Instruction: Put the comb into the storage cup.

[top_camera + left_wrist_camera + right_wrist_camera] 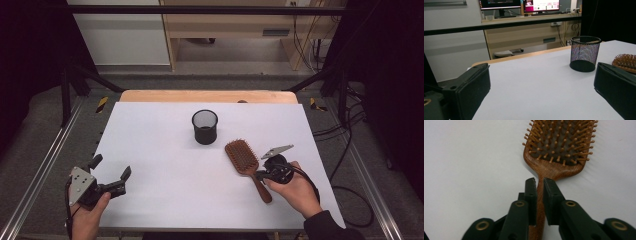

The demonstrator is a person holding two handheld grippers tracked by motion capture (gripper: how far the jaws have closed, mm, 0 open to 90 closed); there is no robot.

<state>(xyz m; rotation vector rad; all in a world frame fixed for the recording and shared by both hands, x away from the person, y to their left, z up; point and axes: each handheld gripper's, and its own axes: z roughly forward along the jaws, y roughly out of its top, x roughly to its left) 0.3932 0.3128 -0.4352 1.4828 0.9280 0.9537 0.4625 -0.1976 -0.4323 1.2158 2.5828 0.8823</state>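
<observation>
A wooden paddle hairbrush (242, 156) lies bristles up on the white table top (165, 150), right of centre, with its handle pointing toward the person. My right gripper (260, 175) sits over that handle. In the right gripper view its two pads (531, 192) stand close on either side of the thin handle of the hairbrush (559, 142) and look pressed against it. My left gripper (111, 167) rests near the front left corner, jaws wide apart with nothing between them (541, 82). A black mesh cup (205, 126) stands upright behind the brush.
From the left gripper, the mesh cup (585, 53) stands ahead to the right, with the brush head (626, 62) beside it. A wooden strip (207, 96) edges the table's far side. Metal rails (45, 155) run along both sides. Cables (345, 145) trail on the right.
</observation>
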